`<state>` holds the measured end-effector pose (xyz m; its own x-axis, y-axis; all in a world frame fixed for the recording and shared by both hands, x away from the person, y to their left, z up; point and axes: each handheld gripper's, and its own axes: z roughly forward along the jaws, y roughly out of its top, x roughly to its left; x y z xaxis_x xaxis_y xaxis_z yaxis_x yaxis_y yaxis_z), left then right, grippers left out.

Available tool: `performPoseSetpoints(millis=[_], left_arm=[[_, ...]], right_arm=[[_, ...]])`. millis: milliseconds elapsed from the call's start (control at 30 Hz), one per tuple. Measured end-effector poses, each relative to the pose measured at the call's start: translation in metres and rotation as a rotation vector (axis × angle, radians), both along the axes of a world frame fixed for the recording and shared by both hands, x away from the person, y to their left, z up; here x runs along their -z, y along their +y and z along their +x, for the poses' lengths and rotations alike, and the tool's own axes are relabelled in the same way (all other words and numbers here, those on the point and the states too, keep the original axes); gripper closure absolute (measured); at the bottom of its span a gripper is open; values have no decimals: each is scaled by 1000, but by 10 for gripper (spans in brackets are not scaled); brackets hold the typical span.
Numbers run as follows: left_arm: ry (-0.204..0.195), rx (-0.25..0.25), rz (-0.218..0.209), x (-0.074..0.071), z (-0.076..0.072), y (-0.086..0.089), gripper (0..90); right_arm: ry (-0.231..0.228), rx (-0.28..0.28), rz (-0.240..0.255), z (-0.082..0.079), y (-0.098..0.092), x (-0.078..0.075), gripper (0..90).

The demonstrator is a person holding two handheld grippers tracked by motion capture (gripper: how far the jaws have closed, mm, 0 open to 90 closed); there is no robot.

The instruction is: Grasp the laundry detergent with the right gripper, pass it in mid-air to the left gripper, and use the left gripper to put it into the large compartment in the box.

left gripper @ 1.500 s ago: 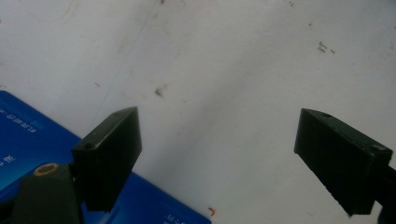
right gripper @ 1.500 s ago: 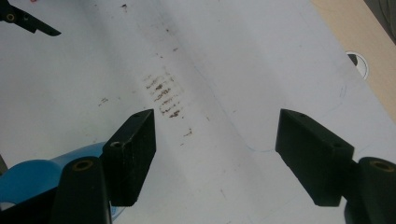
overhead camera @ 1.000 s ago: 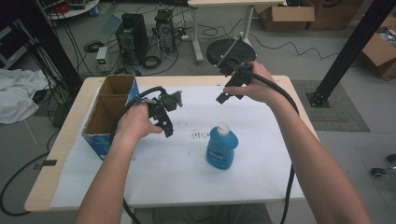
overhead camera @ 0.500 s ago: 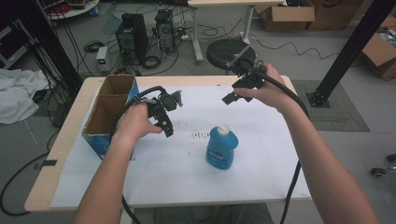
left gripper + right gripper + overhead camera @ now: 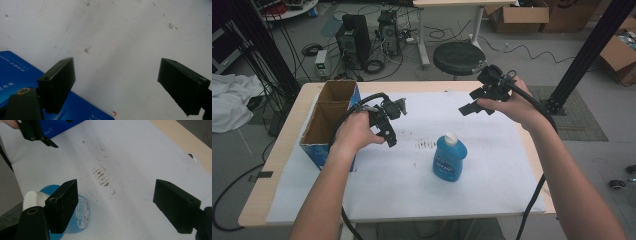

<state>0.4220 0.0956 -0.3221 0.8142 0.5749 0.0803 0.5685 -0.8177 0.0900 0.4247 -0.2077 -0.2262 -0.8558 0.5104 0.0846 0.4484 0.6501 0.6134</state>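
A blue bottle [image 5: 449, 157] with a white cap stands upright on the white sheet near the table's middle. In the right gripper view the bottle [image 5: 77, 213] sits low at the left, partly behind the left jaw. My left gripper [image 5: 387, 125] hangs open beside the blue cardboard box [image 5: 329, 122], with nothing between its jaws [image 5: 117, 82]. My right gripper [image 5: 472, 102] is held open in the air above the far right of the sheet, well apart from the bottle, and it holds nothing [image 5: 115, 202].
The blue box [image 5: 17, 72] is open-topped, with a cardboard divider, and stands at the table's left edge. Dark smudges [image 5: 426, 145] mark the sheet left of the bottle. A stool [image 5: 459, 57] and cables lie beyond the far edge. A black pole [image 5: 584, 55] rises at the right.
My right gripper has moved up and to the right, away from the bottle. The left gripper and the bottle have stayed in place.
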Motion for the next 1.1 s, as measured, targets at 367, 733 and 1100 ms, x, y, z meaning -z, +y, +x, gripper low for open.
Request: performPoseSetpoints(millis=[367,733,1100], left_arm=[[5,1,6,2,0,-1,153],[-15,-8,14,1,-1,0,151],[-19,-7,15,0,-3,1,150]], right_arm=[[-62,37,128,-32,-33,11,199],[-105,23,206,-64,-47,33,180],[-135,20,251,-93,-53,59,180]])
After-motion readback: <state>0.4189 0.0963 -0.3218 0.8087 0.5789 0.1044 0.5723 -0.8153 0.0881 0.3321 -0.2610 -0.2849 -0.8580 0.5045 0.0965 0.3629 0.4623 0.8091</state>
